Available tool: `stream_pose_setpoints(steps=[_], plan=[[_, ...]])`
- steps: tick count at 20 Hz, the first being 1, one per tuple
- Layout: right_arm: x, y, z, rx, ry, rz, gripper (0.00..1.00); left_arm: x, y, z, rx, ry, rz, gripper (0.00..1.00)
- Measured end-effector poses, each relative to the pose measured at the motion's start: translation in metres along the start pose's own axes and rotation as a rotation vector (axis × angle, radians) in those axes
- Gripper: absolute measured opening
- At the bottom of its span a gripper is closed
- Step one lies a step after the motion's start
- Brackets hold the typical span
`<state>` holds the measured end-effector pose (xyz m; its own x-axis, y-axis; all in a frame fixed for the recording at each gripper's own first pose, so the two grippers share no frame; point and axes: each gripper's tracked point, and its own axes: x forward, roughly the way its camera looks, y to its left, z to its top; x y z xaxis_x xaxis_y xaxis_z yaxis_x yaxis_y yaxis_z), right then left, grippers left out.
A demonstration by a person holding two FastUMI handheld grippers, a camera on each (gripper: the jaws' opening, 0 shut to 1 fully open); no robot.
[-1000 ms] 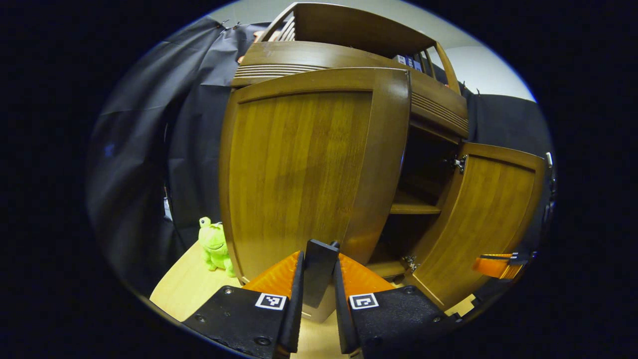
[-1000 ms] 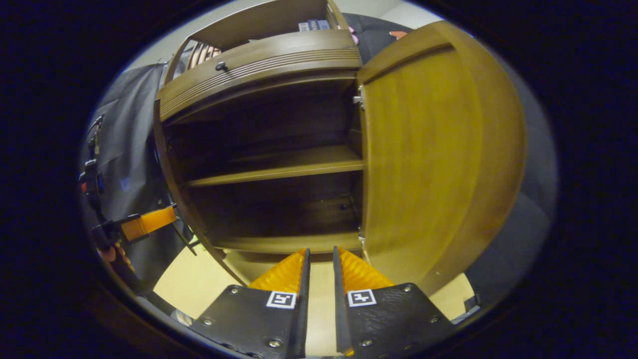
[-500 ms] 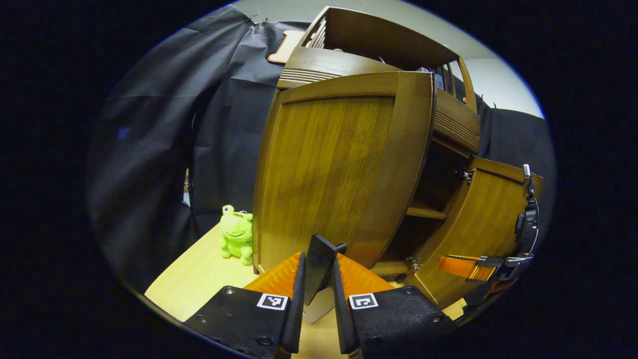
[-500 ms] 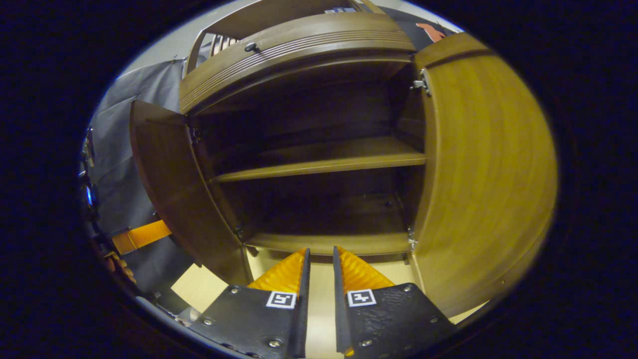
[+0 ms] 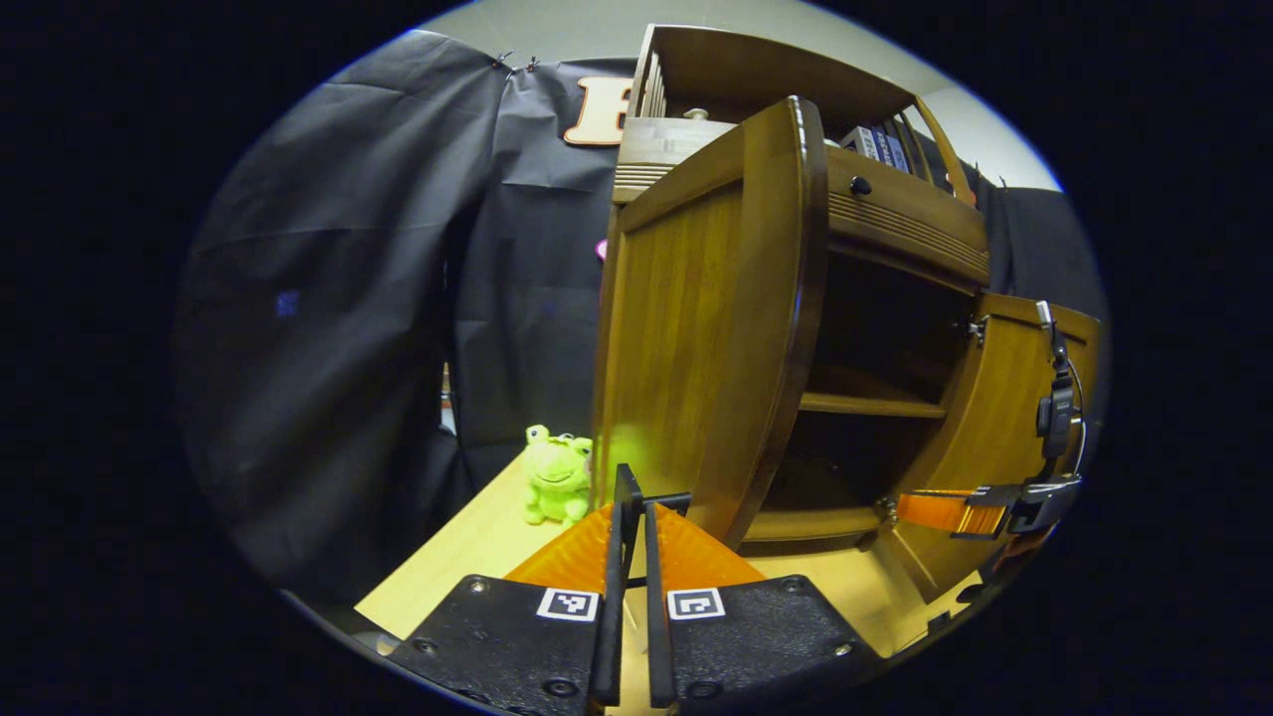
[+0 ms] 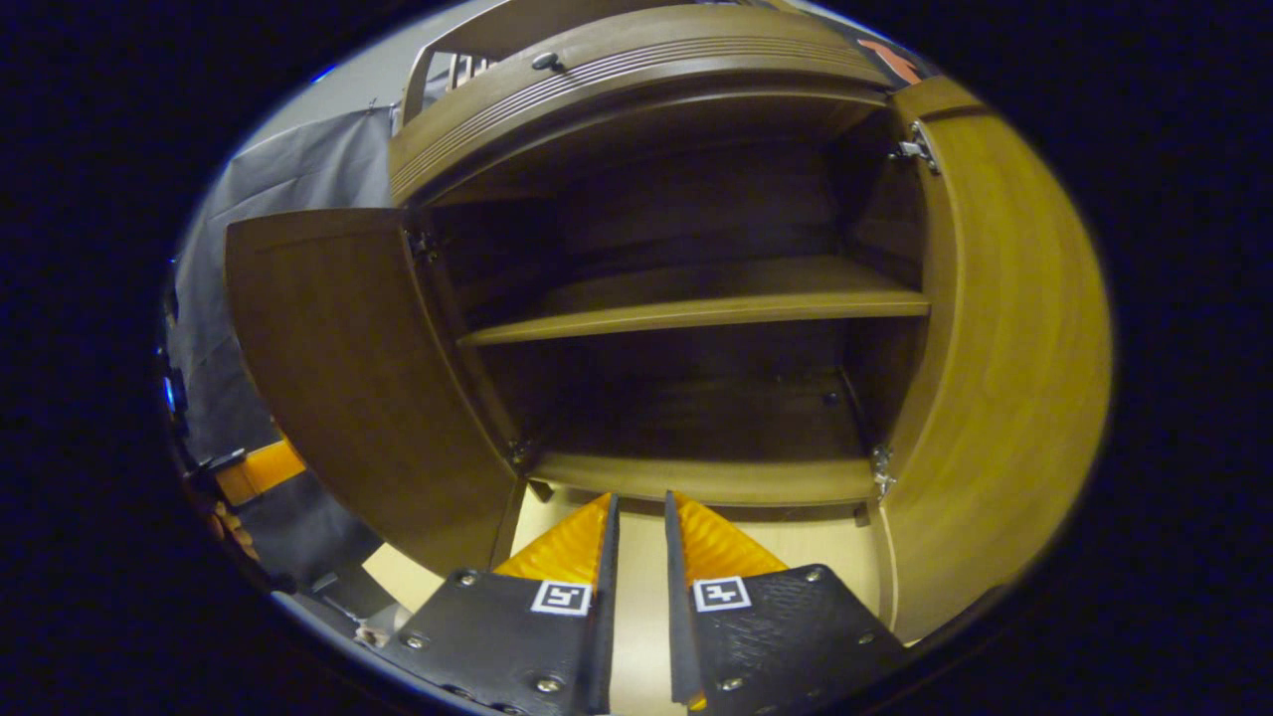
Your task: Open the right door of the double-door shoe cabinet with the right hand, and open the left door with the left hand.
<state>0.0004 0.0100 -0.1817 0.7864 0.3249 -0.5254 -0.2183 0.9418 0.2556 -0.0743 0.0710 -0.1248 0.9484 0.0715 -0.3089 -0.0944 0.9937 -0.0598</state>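
Note:
The brown wooden shoe cabinet (image 6: 696, 298) stands with both doors swung wide and its dark shelves bare. The left door (image 5: 696, 328) shows almost edge-on in the left gripper view. My left gripper (image 5: 629, 507) is shut on that door's thin black handle (image 5: 627, 485). The right door (image 5: 1004, 418) hangs open at the far right, and my right gripper (image 5: 940, 511) hovers in front of it. In the right gripper view, the right gripper (image 6: 636, 502) faces the cabinet's bottom edge, fingers slightly apart with nothing between them. The left door (image 6: 348, 348) and right door (image 6: 1004, 348) flank the opening.
A green frog plush (image 5: 557, 475) sits on the light wooden surface (image 5: 467, 557) just left of the open left door. A drawer with a dark knob (image 5: 860, 185) runs above the doors. Books (image 5: 880, 147) stand on the top shelf.
The left door swung from facing the left camera to nearly edge-on, pulled by my left gripper on its handle. The right gripper view turned left, bringing the cabinet's inside to its centre.

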Motion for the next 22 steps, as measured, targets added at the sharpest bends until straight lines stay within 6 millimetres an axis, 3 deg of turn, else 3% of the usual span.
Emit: stream_pose_setpoints(steps=[6,10,22], plan=[[0.01,0.013,-0.002,-0.01,0.009,0.034,0.23,-0.004,0.053,0.006,0.016,-0.006,0.117,0.04],[0.013,0.013,-0.003,-0.011,0.012,0.032,0.23,-0.002,0.062,0.008,-0.002,-0.02,0.087,0.0],[0.015,0.01,-0.001,0.008,0.011,0.018,0.23,0.003,0.086,0.011,0.03,-0.031,-0.016,0.03]])
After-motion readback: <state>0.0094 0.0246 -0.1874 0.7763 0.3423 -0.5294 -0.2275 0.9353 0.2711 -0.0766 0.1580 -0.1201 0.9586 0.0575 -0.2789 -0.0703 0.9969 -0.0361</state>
